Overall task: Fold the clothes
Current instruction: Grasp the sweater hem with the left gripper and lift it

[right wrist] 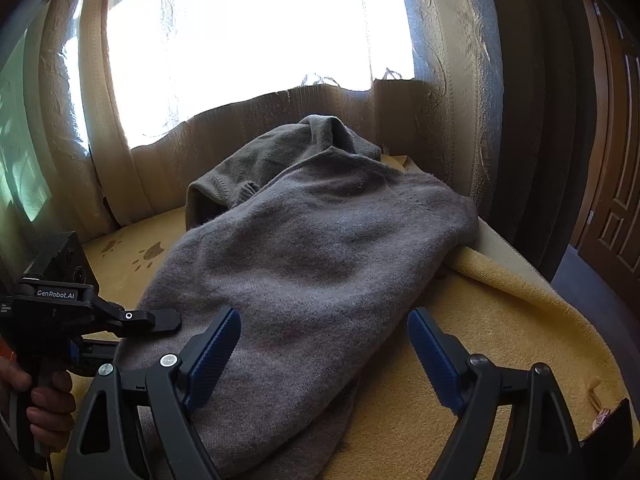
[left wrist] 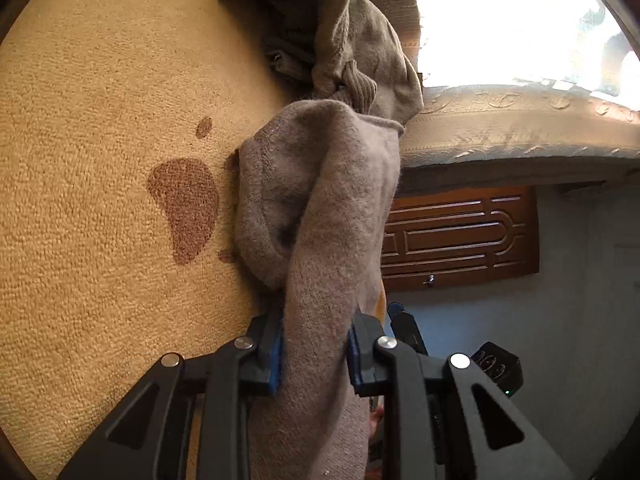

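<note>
The left tongs [left wrist: 314, 354] are clamped on a bunched fold of the grey-brown knit sweater [left wrist: 320, 208], whose fabric fills the narrow gap between the blue pads [left wrist: 275, 354] at the bottom centre of the left wrist view. From there the sweater runs up the middle of the frame to an olive-grey knit garment [left wrist: 352, 40] at the top, its ribbed cuff [left wrist: 362, 84] lying against the sweater's edge. Both rest on a tan towel with brown paw prints [left wrist: 100, 160], which fills the left half of that frame.

In the right wrist view the right tongs [right wrist: 324, 360] stand wide, their pads on either side of the sweater's near end without pressing it. The sweater [right wrist: 320, 256] spreads across the centre, with the olive-grey garment [right wrist: 260, 160] behind it, before a patterned curtain [right wrist: 452, 120] and a bright window [right wrist: 256, 40]. At lower left a hand [right wrist: 48, 400] grips the left tongs' handle.
</note>
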`<state>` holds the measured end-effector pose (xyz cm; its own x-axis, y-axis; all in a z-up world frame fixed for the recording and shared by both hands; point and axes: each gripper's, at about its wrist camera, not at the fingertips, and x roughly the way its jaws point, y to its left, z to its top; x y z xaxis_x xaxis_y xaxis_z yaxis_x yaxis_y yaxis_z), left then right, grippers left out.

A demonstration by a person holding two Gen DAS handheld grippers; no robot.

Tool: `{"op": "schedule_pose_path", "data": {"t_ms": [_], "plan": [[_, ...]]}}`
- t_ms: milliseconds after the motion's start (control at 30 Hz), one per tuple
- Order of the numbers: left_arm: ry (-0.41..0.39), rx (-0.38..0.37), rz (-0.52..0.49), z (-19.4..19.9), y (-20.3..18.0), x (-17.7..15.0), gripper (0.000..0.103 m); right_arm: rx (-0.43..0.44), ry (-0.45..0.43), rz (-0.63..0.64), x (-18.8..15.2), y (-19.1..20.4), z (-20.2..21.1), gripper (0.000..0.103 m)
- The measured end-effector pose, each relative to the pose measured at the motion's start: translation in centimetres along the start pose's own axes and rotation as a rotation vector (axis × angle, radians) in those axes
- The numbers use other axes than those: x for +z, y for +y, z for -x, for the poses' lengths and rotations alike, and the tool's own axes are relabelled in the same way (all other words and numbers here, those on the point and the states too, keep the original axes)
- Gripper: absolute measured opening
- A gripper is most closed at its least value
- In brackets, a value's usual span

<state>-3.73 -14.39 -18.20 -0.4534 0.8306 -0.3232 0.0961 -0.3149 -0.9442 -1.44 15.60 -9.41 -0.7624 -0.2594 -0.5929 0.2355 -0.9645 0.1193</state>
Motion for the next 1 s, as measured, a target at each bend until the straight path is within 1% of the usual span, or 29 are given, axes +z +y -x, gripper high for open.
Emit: {"op": "schedule_pose_path", "data": {"t_ms": [67, 167, 200, 267, 333, 433, 500, 600, 633, 667, 733, 800, 833, 900, 933, 967, 1000], "plan": [[-0.029, -0.045, 0.011, 1.1, 0.4, -0.1, 0.029, 0.003, 0.004, -0.004, 0.0, -0.1, -0.1, 0.088], [-0.046, -0.072, -0.029, 2.0, 0.0, -0.6, 0.029, 0.014, 0.009, -0.003, 0.0, 0.1, -0.2, 0.088], [-0.040, -0.089, -0.048, 2.0, -0.5, -0.8, 0.029, 0.025, 0.008, 0.002, -0.1, 0.2, -0.2, 0.088], [-0.009, -0.098, -0.102, 1.5, -1.9, -1.4, 0.029, 0.044, 0.001, 0.012, -0.1, 0.6, -0.1, 0.088], [0.036, -0.108, -0.144, 0.4, -3.1, -2.4, 0.029, 0.052, -0.027, 0.010, 0.0, 0.6, 0.4, 0.088], [0.081, -0.056, -0.242, -1.4, -5.0, -4.5, 0.029, 0.057, -0.087, -0.008, 0.2, 0.3, 1.2, 0.088], [0.091, 0.024, -0.357, -2.6, -6.4, -6.3, 0.029, 0.051, -0.139, -0.057, 0.7, -0.8, 2.1, 0.088], [0.111, 0.123, -0.505, -4.3, -8.2, -9.0, 0.029, 0.085, -0.181, -0.166, 2.0, -3.5, 3.1, 0.091], [0.115, 0.145, -0.537, -4.7, -8.6, -9.7, 0.032, 0.124, -0.172, -0.185, 2.7, -4.2, 3.2, 0.092], [0.116, 0.162, -0.558, -5.0, -8.8, -10.2, 0.032, 0.185, -0.146, -0.188, 3.5, -4.6, 3.2, 0.093], [0.116, 0.188, -0.593, -5.5, -9.2, -10.9, 0.032, 0.331, -0.070, -0.191, 5.3, -4.8, 2.9, 0.093], [0.108, 0.209, -0.613, -5.5, -9.3, -11.2, 0.032, 0.503, 0.002, -0.197, 6.7, -4.4, 2.5, 0.093], [0.103, 0.215, -0.612, -5.4, -9.3, -11.1, 0.032, 0.555, 0.043, -0.200, 7.1, -4.1, 2.1, 0.093], [0.090, 0.227, -0.610, -5.1, -9.4, -10.9, 0.032, 0.562, 0.115, -0.219, 7.3, -3.6, 1.2, 0.093], [0.081, 0.234, -0.616, -5.0, -9.6, -10.8, 0.034, 0.544, 0.138, -0.221, 7.0, -3.3, 0.6, 0.093], [0.073, 0.236, -0.629, -4.7, -9.8, -10.9, 0.041, 0.526, 0.161, -0.223, 6.8, -3.1, 0.0, 0.093], [0.070, 0.239, -0.645, -4.6, -10.1, -11.0, 0.046, 0.511, 0.185, -0.223, 6.4, -2.9, -0.5, 0.092]]}}
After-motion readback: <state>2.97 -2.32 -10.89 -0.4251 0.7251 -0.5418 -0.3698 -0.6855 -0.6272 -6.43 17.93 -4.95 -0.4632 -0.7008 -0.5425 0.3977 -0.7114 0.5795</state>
